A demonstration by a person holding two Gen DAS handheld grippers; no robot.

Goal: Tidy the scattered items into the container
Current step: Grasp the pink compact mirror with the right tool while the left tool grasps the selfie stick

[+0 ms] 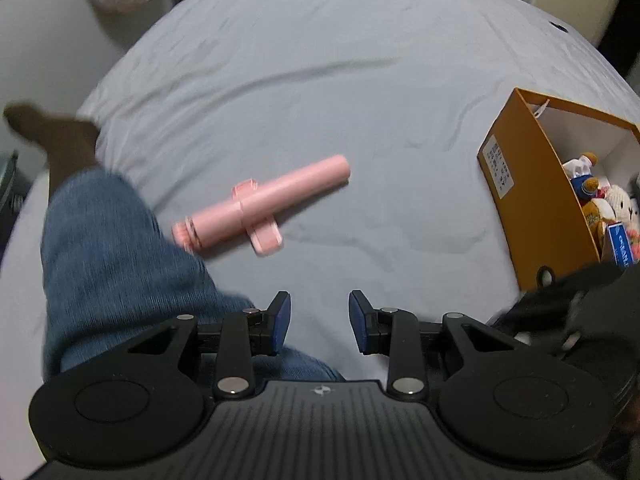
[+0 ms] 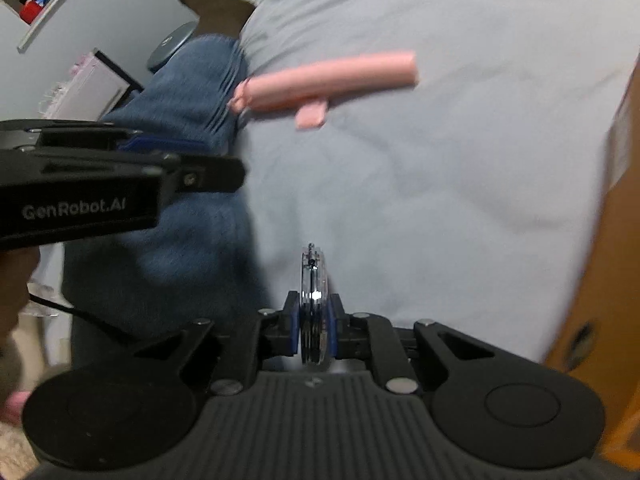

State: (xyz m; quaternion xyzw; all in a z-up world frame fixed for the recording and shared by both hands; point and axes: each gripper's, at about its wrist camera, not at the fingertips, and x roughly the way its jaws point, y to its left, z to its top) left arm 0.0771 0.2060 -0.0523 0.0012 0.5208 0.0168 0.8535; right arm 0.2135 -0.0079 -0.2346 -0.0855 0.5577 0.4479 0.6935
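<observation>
A pink tube-shaped stick with a clamp (image 1: 264,204) lies on the grey bedsheet (image 1: 320,80), ahead of my left gripper (image 1: 319,320), which is open and empty above the sheet. The stick also shows in the right wrist view (image 2: 332,78). An orange box (image 1: 532,200) stands at the right, holding several plush toys (image 1: 600,204). My right gripper (image 2: 315,320) is shut on a thin clear round disc (image 2: 314,280), held edge-on above the sheet. The box's orange wall (image 2: 600,280) is at its right.
A leg in blue jeans (image 1: 120,248) with a brown sock (image 1: 52,132) lies on the bed at the left, next to the stick. The left gripper body (image 2: 100,184) shows at the left of the right wrist view. A wall and floor clutter lie beyond the bed's left edge.
</observation>
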